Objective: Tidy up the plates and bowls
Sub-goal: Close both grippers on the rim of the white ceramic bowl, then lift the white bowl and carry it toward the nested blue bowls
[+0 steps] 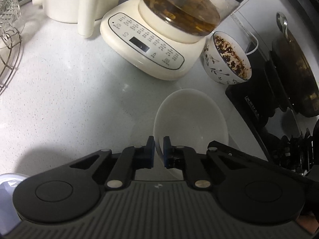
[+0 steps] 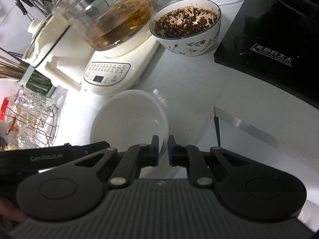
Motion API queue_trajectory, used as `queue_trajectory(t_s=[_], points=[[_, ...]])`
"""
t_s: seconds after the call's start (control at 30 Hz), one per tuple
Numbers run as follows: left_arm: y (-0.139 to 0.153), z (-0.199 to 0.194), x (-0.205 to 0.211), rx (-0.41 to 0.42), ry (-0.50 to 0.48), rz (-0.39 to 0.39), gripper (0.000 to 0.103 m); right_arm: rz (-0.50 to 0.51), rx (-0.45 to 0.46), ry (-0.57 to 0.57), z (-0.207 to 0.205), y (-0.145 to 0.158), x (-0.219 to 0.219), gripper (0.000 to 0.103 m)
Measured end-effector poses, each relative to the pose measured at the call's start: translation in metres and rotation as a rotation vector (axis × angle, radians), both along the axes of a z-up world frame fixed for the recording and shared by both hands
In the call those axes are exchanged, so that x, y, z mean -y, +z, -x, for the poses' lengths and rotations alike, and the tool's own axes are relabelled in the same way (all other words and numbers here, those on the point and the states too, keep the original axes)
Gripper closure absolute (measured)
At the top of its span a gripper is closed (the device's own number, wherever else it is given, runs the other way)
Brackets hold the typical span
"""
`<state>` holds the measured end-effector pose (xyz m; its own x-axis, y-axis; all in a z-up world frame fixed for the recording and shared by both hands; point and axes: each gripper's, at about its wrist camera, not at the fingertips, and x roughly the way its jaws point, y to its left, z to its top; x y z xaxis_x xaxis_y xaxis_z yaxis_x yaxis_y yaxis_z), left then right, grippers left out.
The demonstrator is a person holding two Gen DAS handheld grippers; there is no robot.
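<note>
Counter [image 1: 59, 79]: bare stretch ahead-left of left gripper [image 1: 159, 152]. Kettle base [image 1: 147, 45] ahead. White bowl [image 1: 189, 119] pinched at near rim by both left gripper and right gripper [image 2: 163, 151]. Stove [image 2: 269, 39] edge ahead-right; pot partly cut off.

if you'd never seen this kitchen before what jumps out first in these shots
First, the white bowl on the pale counter, its near rim pinched by both the left gripper and the right gripper. Behind it stands a glass kettle of amber tea on a cream base. Right of that sits a patterned bowl caked with dark residue.
</note>
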<state>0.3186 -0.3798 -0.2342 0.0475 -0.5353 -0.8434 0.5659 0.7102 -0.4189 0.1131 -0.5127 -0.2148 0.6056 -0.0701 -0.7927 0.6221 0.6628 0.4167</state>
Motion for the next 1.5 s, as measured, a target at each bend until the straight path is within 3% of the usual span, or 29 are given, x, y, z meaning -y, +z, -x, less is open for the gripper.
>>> queue_trajectory(t_s=[0.27, 0.67, 1.5], points=[[0.010, 0.004, -0.008, 0.004, 0.013, 0.015, 0.093, 0.003, 0.019, 0.000, 0.005, 0.009, -0.003, 0.092], [0.054, 0.018, -0.032, 0.043, 0.040, 0.043, 0.093, 0.021, 0.057, 0.035, 0.017, 0.045, -0.016, 0.091], [0.122, 0.038, -0.119, 0.138, 0.127, 0.111, 0.093, 0.097, 0.167, 0.137, 0.017, 0.108, -0.078, 0.091]])
